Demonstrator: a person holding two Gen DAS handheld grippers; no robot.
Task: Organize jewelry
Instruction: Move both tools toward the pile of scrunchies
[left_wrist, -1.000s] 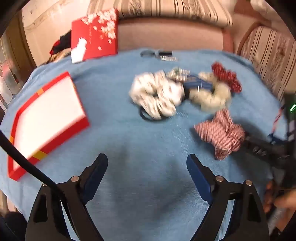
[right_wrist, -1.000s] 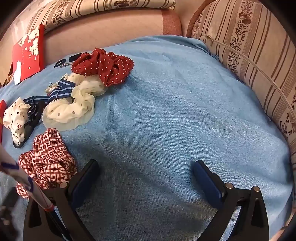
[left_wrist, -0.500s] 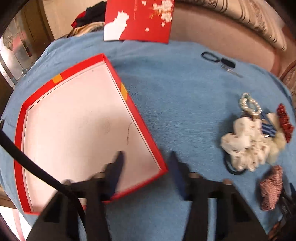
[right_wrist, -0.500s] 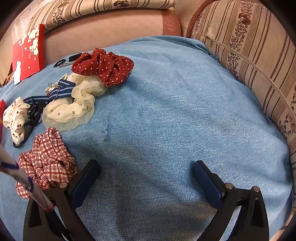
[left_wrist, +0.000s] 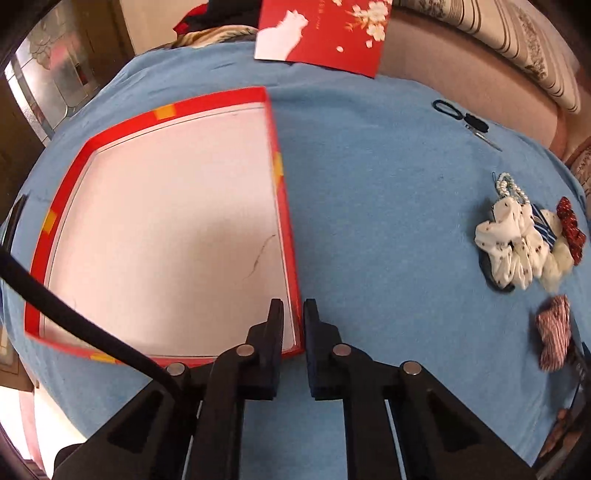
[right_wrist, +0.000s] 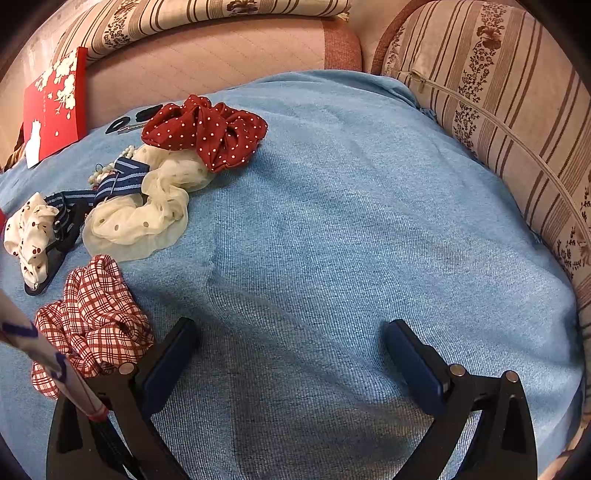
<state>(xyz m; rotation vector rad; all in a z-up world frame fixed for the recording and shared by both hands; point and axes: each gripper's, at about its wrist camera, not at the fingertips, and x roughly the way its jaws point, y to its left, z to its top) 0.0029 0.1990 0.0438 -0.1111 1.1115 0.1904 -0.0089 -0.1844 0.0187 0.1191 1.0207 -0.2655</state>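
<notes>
blue cloth (right_wrist: 332, 221), four scrunchies (right_wrist: 207, 129)

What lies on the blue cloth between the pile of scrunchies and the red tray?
Nothing visible. In the left wrist view, bare blue cloth separates the scrunchies from the red tray, whose right wall sits between the left gripper's closing jaws.

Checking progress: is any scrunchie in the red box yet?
No, the red box shows only its bare white floor; the scrunchies lie on the blue cloth.
</notes>
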